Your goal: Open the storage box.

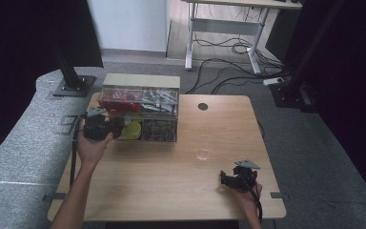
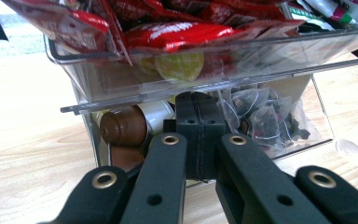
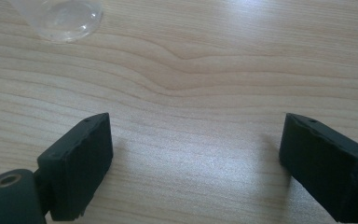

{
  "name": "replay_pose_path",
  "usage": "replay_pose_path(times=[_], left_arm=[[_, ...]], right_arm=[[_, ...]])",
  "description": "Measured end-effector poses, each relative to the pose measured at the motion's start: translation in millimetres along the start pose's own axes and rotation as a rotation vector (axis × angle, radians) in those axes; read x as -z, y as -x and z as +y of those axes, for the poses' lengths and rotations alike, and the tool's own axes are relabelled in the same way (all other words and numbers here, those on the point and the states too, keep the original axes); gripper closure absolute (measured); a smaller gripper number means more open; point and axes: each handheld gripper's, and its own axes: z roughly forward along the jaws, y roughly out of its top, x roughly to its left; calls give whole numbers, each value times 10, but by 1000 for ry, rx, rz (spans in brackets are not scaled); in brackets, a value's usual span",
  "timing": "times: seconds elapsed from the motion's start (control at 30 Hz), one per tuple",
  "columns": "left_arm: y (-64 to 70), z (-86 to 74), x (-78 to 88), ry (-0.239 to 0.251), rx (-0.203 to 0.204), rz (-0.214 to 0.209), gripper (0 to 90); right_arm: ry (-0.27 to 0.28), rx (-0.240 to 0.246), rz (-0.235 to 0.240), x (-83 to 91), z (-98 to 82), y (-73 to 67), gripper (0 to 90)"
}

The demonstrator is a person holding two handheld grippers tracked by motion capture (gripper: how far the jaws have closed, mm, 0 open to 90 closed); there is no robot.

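Observation:
A clear plastic organiser box (image 1: 140, 114) stands at the table's back left. Its upper tray holds red sachets (image 2: 177, 35), and below are a brown coffee capsule (image 2: 123, 126), a white capsule (image 2: 156, 112) and tea bags (image 2: 261, 116). My left gripper (image 1: 110, 129) is at the box's front left corner. Its jaws are shut (image 2: 200, 135), pad against pad, right in front of the lower compartment with nothing seen between them. My right gripper (image 1: 228, 179) rests near the front right, open wide (image 3: 196, 154) over bare wood. A clear cup (image 1: 203, 147) stands beyond it.
The wooden table (image 1: 171, 191) has a round cable hole (image 1: 203, 106) behind the cup. A yellow item (image 1: 132, 130) shows in the box's lower left compartment. Black posts and floor cables lie beyond the table's far edge.

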Motion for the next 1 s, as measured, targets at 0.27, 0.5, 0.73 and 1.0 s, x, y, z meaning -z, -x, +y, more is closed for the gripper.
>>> replay_pose_path(times=[0.27,0.5,0.73,1.0], left_arm=[[-5,28,-10,5,7,-5,900],[-11,49,-19,13,5,-5,900],[-16,55,-21,12,2,-8,900],[-13,50,-20,10,3,-9,900]], right_arm=[[0,-1,0,0,0,0,98],[0,0,1,0,0,2,99],[-1,-2,2,-2,3,3,100],[11,-13,-3,14,0,7,175]])
